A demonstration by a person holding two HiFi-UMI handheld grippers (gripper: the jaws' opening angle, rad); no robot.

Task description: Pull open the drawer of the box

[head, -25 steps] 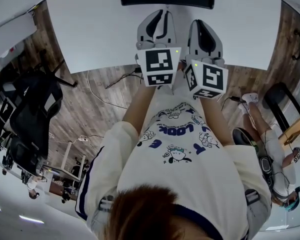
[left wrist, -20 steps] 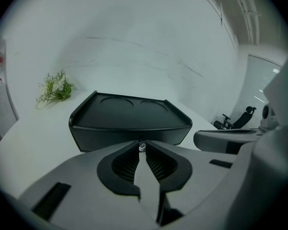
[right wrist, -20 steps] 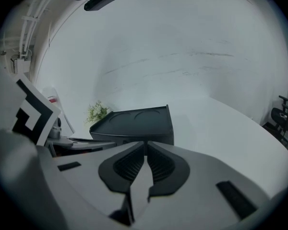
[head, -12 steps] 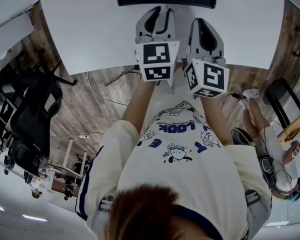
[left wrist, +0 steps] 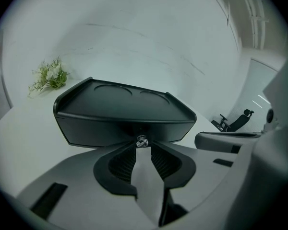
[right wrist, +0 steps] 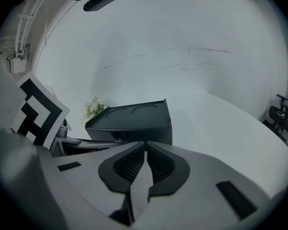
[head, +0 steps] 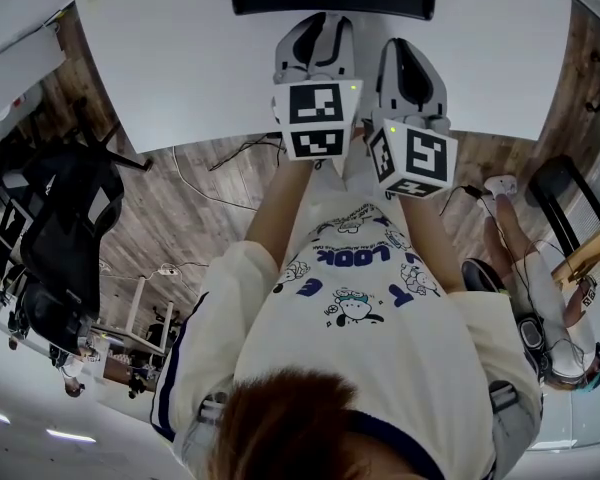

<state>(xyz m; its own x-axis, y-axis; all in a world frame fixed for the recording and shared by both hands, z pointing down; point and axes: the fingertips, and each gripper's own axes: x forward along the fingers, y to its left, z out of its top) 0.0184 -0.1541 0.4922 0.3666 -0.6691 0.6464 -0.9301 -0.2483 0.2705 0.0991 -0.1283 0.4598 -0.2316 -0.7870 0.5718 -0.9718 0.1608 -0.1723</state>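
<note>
box [left wrist: 120,114] sits on the white table [left wrist: 24,143], right in front of both tongs. left tongs [left wrist: 142,150] pinch the little knob [left wrist: 142,141] on its front. right tongs [right wrist: 146,150] are closed together, holding nothing, near the box.

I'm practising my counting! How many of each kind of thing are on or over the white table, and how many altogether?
grippers: 2 (left gripper, right gripper)
black box: 1
drawer knob: 1
green plant sprig: 1
Total: 5
</note>
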